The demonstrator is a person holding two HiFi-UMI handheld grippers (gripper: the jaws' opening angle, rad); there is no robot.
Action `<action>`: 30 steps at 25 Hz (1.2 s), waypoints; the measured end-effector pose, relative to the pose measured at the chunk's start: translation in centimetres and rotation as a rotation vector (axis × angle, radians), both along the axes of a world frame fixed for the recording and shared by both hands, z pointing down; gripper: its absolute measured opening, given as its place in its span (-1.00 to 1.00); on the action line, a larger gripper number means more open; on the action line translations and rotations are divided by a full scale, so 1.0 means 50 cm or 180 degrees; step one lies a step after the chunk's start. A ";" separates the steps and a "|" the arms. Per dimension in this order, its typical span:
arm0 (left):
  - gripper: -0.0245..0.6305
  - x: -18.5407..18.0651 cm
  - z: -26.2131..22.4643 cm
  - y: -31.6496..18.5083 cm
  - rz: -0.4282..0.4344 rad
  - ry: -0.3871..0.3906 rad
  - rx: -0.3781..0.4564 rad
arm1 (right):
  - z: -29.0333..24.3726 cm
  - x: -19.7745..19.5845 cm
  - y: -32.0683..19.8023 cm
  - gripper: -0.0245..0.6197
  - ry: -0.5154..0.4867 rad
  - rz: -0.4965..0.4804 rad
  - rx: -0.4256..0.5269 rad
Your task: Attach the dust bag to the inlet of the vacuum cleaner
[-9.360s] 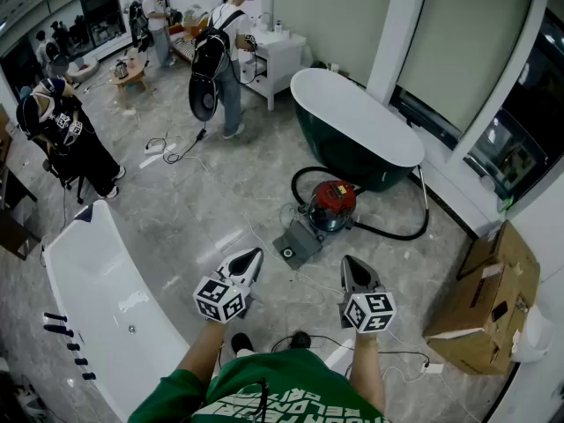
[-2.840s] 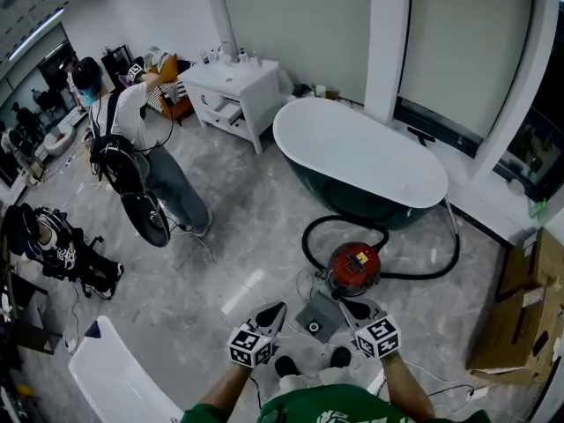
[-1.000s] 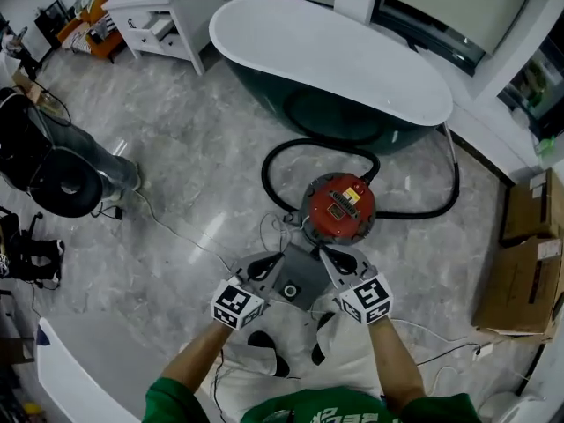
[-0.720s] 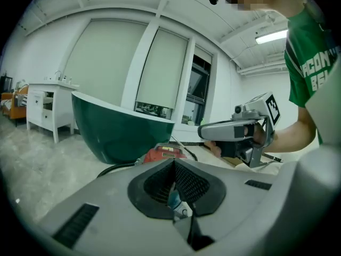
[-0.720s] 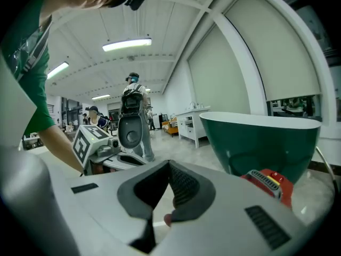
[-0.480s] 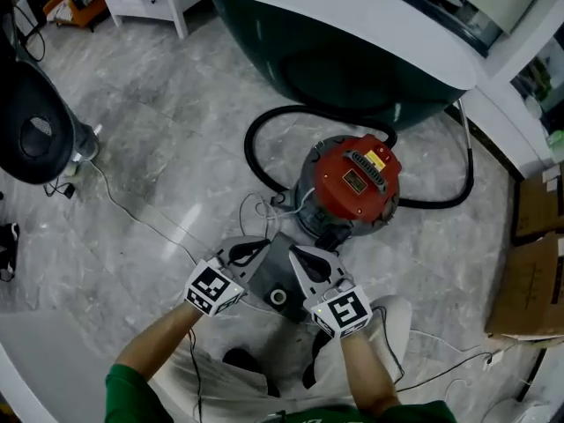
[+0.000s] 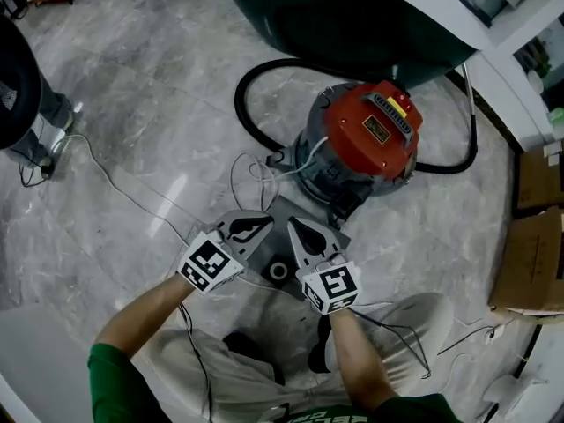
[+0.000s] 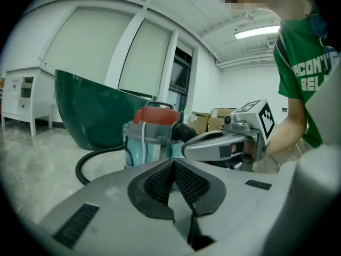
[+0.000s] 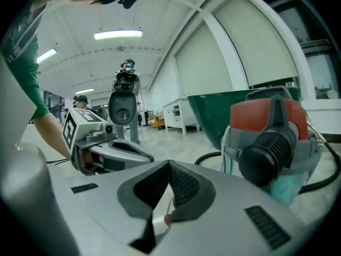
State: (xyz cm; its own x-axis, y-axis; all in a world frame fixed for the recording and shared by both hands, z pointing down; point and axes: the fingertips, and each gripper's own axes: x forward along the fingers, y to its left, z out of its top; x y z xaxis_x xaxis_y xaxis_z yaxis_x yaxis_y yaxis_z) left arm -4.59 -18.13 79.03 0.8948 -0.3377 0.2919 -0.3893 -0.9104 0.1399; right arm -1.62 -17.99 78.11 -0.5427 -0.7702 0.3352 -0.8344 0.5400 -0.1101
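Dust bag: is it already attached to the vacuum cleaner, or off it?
Off. The dust bag lies flat on the floor beside the vacuum cleaner, its round opening facing up.

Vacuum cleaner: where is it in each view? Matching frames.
Head view: vacuum cleaner upper right of centre, seen from above.
Left gripper view: vacuum cleaner just left of centre, side on.
Right gripper view: vacuum cleaner at right, black hose socket toward camera.
Shared landmark: dark green bathtub behind it in all three.
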 end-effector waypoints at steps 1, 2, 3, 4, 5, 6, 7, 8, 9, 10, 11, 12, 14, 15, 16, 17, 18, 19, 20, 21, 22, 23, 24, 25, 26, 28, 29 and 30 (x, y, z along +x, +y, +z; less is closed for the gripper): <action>-0.92 0.002 0.016 0.007 0.0039 -0.0003 -0.0015 | 0.020 0.009 0.006 -0.90 0.0029 0.0038 -0.0040; -0.92 0.003 0.032 0.016 0.0071 -0.0002 -0.0043 | 0.041 0.019 0.015 -0.90 0.0062 0.0076 -0.0083; -0.91 0.005 0.049 0.025 0.0100 0.0002 -0.0075 | 0.063 0.029 0.025 -0.90 0.0096 0.0116 -0.0128; -0.92 0.007 0.067 0.034 0.0125 0.0005 -0.0103 | 0.085 0.039 0.035 -0.90 0.0131 0.0151 -0.0174; -0.92 0.008 0.086 0.043 0.0142 0.0007 -0.0128 | 0.109 0.048 0.047 -0.90 0.0166 0.0178 -0.0219; -0.92 0.008 0.106 0.050 0.0151 0.0010 -0.0155 | 0.135 0.054 0.059 -0.90 0.0203 0.0195 -0.0262; -0.92 0.008 0.126 0.058 0.0152 0.0019 -0.0189 | 0.161 0.059 0.072 -0.90 0.0240 0.0208 -0.0304; -0.92 0.008 0.145 0.067 0.0151 0.0029 -0.0226 | 0.189 0.063 0.086 -0.90 0.0275 0.0222 -0.0350; -0.92 0.008 0.165 0.077 0.0150 0.0035 -0.0257 | 0.216 0.066 0.101 -0.90 0.0303 0.0241 -0.0398; -0.92 0.008 0.185 0.087 0.0151 0.0031 -0.0276 | 0.243 0.068 0.117 -0.90 0.0326 0.0265 -0.0445; -0.91 0.007 0.205 0.097 0.0156 0.0018 -0.0280 | 0.270 0.069 0.131 -0.90 0.0347 0.0291 -0.0486; -0.91 0.007 0.225 0.105 0.0163 -0.0001 -0.0274 | 0.294 0.069 0.144 -0.90 0.0369 0.0314 -0.0519; -0.91 0.006 0.263 0.120 0.0184 -0.0034 -0.0262 | 0.340 0.067 0.166 -0.90 0.0402 0.0340 -0.0572; -0.91 0.006 0.280 0.129 0.0192 -0.0040 -0.0265 | 0.361 0.066 0.177 -0.90 0.0409 0.0346 -0.0598; -0.92 0.007 0.296 0.139 0.0201 -0.0036 -0.0277 | 0.382 0.065 0.188 -0.90 0.0412 0.0354 -0.0628; -0.92 0.008 0.311 0.150 0.0210 -0.0029 -0.0295 | 0.402 0.064 0.199 -0.90 0.0415 0.0368 -0.0662; -0.91 0.008 0.327 0.161 0.0215 -0.0026 -0.0313 | 0.421 0.064 0.211 -0.90 0.0420 0.0390 -0.0694; -0.91 0.009 0.343 0.172 0.0215 -0.0028 -0.0325 | 0.439 0.065 0.221 -0.90 0.0426 0.0419 -0.0720; -0.92 0.009 0.360 0.183 0.0214 -0.0033 -0.0333 | 0.456 0.066 0.230 -0.90 0.0431 0.0448 -0.0742; -0.91 0.009 0.376 0.194 0.0212 -0.0034 -0.0342 | 0.472 0.066 0.240 -0.90 0.0439 0.0469 -0.0760; -0.91 0.008 0.391 0.206 0.0210 -0.0029 -0.0358 | 0.487 0.064 0.251 -0.90 0.0452 0.0475 -0.0774; -0.92 0.006 0.406 0.217 0.0206 -0.0020 -0.0381 | 0.501 0.060 0.261 -0.90 0.0467 0.0469 -0.0781; -0.91 0.004 0.421 0.227 0.0200 -0.0013 -0.0405 | 0.513 0.055 0.269 -0.90 0.0482 0.0457 -0.0783; -0.91 0.003 0.434 0.237 0.0191 -0.0009 -0.0427 | 0.524 0.051 0.278 -0.90 0.0500 0.0438 -0.0785; -0.92 0.003 0.446 0.249 0.0181 -0.0007 -0.0450 | 0.534 0.048 0.286 -0.90 0.0520 0.0415 -0.0791; -0.91 0.004 0.465 0.274 0.0165 -0.0002 -0.0501 | 0.551 0.043 0.303 -0.90 0.0555 0.0374 -0.0817; -0.91 0.005 0.472 0.286 0.0158 0.0002 -0.0529 | 0.558 0.042 0.311 -0.90 0.0574 0.0361 -0.0831; -0.92 0.006 0.478 0.298 0.0152 0.0008 -0.0555 | 0.564 0.042 0.318 -0.90 0.0597 0.0352 -0.0840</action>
